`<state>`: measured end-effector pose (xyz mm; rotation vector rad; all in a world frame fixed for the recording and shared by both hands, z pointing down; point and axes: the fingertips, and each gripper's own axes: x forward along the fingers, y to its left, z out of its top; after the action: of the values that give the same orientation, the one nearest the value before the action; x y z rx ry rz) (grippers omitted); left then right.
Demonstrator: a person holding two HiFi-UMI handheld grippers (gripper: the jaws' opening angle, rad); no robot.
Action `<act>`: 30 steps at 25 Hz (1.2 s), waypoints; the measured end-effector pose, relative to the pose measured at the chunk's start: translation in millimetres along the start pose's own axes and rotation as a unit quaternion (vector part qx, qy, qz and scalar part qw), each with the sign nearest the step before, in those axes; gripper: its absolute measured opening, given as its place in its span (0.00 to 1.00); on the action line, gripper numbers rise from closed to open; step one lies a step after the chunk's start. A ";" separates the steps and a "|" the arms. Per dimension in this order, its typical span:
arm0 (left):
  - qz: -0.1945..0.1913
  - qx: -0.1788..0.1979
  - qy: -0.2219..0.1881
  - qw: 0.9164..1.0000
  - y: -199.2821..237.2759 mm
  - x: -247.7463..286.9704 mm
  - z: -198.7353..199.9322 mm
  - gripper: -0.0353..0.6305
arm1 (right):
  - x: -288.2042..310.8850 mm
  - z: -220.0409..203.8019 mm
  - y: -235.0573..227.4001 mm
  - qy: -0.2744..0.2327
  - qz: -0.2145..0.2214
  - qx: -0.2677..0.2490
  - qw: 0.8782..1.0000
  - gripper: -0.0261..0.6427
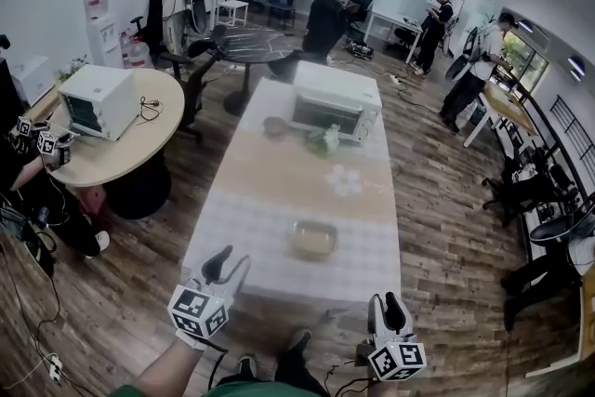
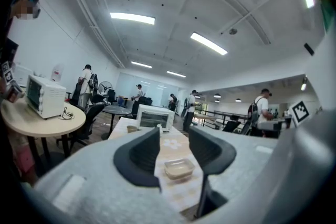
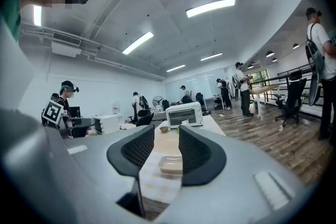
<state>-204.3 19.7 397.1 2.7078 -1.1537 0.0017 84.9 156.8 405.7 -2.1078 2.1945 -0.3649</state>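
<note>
Head view: I stand at the near end of the long table (image 1: 279,191), which is laid with a checked cloth. My left gripper (image 1: 228,267) sits just over the near left corner and my right gripper (image 1: 388,310) just off the near edge, both pointing up the table. A shallow dish (image 1: 314,239) lies between them, close to the near edge and touched by neither. Placed so, I judge it within reach of either tool. A toaster oven (image 1: 335,99) stands at the far end, with a small bowl (image 1: 274,125) before it.

Left gripper view: the jaws stand apart with nothing between the pads. The dish (image 2: 179,168) shows through the gap, beyond the tips and clear of them. The oven (image 2: 155,116) lies further along the same line. The tool is held low and near level, hence the view skims the tabletop.

Right gripper view: the jaws are likewise apart and empty. The dish (image 3: 169,164) shows low in the gap, beyond the tips, with the oven (image 3: 184,114) behind it
</note>
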 end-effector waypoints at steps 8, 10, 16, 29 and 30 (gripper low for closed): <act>0.047 0.017 -0.011 0.999 0.0 90.3 9.4 0.31 | 91.5 -3.3 -72.7 0.019 0.052 0.019 0.998 0.24; 0.056 0.017 -0.012 0.998 1.3 117.1 11.8 0.31 | 119.3 1.5 -88.9 0.023 0.066 0.015 0.997 0.24; 0.075 0.027 0.014 0.997 -3.2 175.5 1.0 0.31 | 185.5 -7.5 -136.6 0.062 0.092 0.012 0.994 0.24; 0.094 0.011 0.096 0.991 42.2 216.2 -54.4 0.31 | 267.4 -108.2 -167.2 0.209 0.105 0.066 0.970 0.24; 0.089 0.010 0.102 0.991 46.0 221.3 -58.2 0.31 | 272.6 -113.1 -165.8 0.215 0.107 0.071 0.968 0.24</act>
<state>-78.8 -158.9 479.8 2.5403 -1.3315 0.3097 207.5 -105.1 581.8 -1.8249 2.4944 -1.0088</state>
